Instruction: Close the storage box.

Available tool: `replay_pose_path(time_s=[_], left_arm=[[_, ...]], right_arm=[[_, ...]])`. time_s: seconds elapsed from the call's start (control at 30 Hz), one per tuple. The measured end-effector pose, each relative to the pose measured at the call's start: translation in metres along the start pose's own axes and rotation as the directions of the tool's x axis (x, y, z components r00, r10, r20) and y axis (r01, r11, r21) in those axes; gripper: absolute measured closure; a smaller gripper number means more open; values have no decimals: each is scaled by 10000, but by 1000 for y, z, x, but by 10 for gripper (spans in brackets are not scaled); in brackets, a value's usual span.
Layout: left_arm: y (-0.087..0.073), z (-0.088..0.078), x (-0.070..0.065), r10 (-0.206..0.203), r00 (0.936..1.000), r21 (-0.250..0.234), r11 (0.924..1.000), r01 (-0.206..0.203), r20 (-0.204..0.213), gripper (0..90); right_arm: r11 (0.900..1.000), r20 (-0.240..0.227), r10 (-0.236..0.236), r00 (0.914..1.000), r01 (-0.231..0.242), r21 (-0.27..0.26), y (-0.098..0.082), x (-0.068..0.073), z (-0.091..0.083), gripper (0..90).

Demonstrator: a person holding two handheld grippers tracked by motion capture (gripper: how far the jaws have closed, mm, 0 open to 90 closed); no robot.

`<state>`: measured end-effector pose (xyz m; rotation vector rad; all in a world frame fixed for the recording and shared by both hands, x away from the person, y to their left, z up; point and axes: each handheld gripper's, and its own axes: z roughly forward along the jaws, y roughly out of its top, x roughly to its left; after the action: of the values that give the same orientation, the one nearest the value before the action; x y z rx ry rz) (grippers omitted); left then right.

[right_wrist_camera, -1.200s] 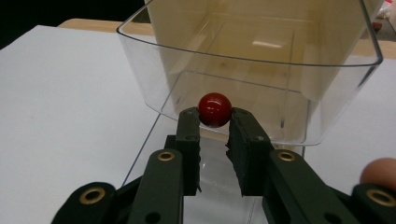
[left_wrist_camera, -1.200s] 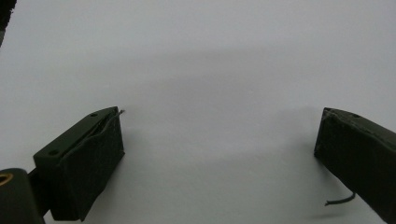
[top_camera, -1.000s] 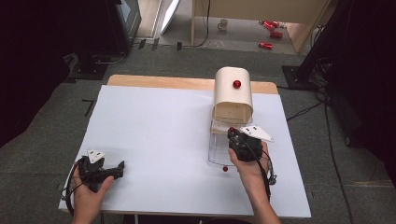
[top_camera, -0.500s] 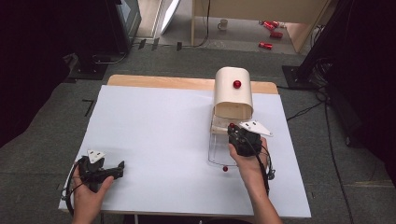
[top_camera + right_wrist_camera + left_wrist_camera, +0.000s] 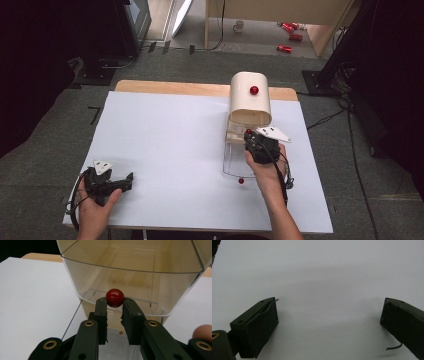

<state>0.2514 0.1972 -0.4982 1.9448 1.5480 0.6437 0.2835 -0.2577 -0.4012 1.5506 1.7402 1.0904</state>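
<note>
On the white table (image 5: 165,150), as seen from the high view, a cream bread box (image 5: 249,98) with a red knob on its rolled-up cover is stood toward the far right, and a clear flap (image 5: 231,162) is let down in front of it. The right hand-held gripper (image 5: 250,134) is held at the mouth of the box, with a small red spot seen at its tips. Another red ball (image 5: 241,180) is seen at the near edge of the flap. The left hand-held gripper (image 5: 131,176) is rested on the table near the front left corner, well apart from the box.

From the left gripper view, the left hand-held gripper (image 5: 329,315) is shown spread wide, with nothing between its black jaws but bare table. A frayed thread is seen hanging from one pad.

From the right gripper view, the right hand-held gripper (image 5: 115,307) is shown drawn narrow, and a glossy red knob (image 5: 115,297) is pinched between its very tips. The knob is fixed to the edge of a clear curved cover (image 5: 130,270), through which the pale inside of the box can be seen.

Some risk can be judged from this hold. The knob is round and smooth and is caught only by the ends of the pads, so it could be squeezed out if the cover is pulled at an angle. Should the grip be lost midway, the cover would likely drop or swing back.
</note>
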Motion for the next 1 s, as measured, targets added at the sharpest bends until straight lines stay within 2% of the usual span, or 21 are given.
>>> replay_pose_path(time_s=[0.33,0.43,0.47,0.6,0.67,0.77,1.0], left_arm=[[0,0,0,11,10000,7,10000,-11,0,12],[0,0,0,-2,10000,-5,10000,2,0,12],[0,0,0,1,10000,1,10000,-1,1,12],[0,0,0,18,10000,15,10000,-18,4,12],[0,0,0,20,10000,17,10000,-20,4,12],[0,0,0,19,10000,11,10000,-19,-1,12],[0,0,0,14,10000,10,10000,-14,4,12]], right_arm=[[10000,-40,26,10000,-26,27,2,-2,4,751],[10000,-66,71,10000,-71,26,2,-3,3,699],[9998,-407,189,9990,-185,115,0,-5,1,540],[9981,-934,328,9951,-277,549,-8,-6,-5,274],[9972,-992,346,9945,-277,702,-13,-5,-9,189],[9969,-934,367,9949,-300,722,-23,-5,-17,138],[9984,-987,301,9947,-251,516,-41,1,-40,118]])
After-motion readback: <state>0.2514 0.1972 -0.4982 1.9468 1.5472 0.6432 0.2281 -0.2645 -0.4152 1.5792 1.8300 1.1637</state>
